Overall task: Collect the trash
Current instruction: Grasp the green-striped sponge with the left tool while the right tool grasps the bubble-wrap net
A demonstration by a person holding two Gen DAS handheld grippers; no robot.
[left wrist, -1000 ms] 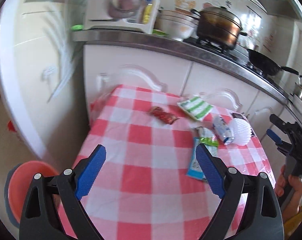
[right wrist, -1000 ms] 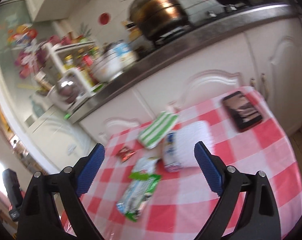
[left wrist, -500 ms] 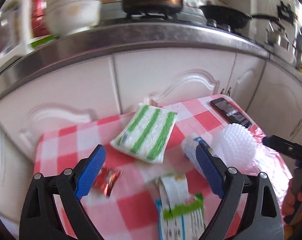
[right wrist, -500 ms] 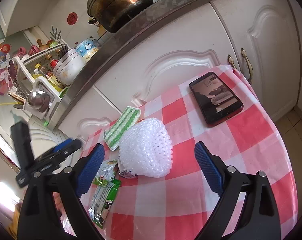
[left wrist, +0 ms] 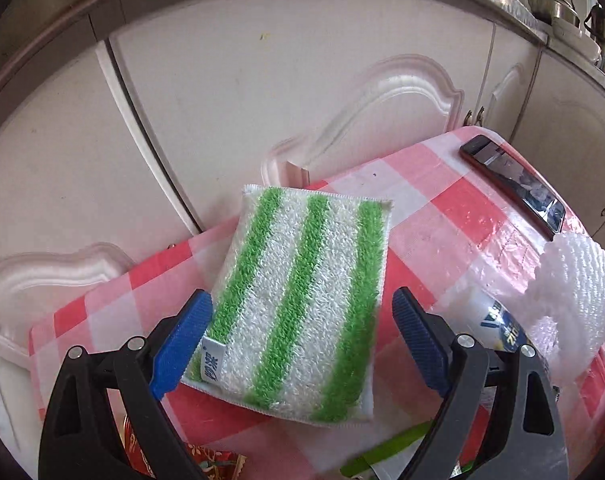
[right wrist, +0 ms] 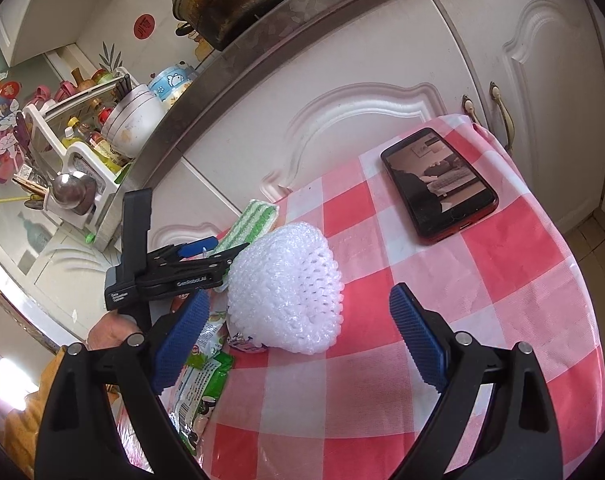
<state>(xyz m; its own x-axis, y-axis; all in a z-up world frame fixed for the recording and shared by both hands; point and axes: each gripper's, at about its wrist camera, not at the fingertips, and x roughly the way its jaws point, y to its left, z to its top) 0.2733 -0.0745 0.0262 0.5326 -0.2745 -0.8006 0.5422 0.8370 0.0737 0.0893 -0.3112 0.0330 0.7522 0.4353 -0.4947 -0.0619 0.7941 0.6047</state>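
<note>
The left gripper, jaws spread, has swung in from the table's edge to straddle the green-striped sponge, probably its first pick, while the right gripper hangs spread above the white foam net.

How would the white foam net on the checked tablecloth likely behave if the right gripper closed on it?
The white foam net looks like open, puffy mesh, so it is probably very light and would squash between the pads of the right gripper rather than resist. Its rounded, domed shape suggests it may spring back. Being so light, it could slide on the glossy tablecloth if nudged.
</note>
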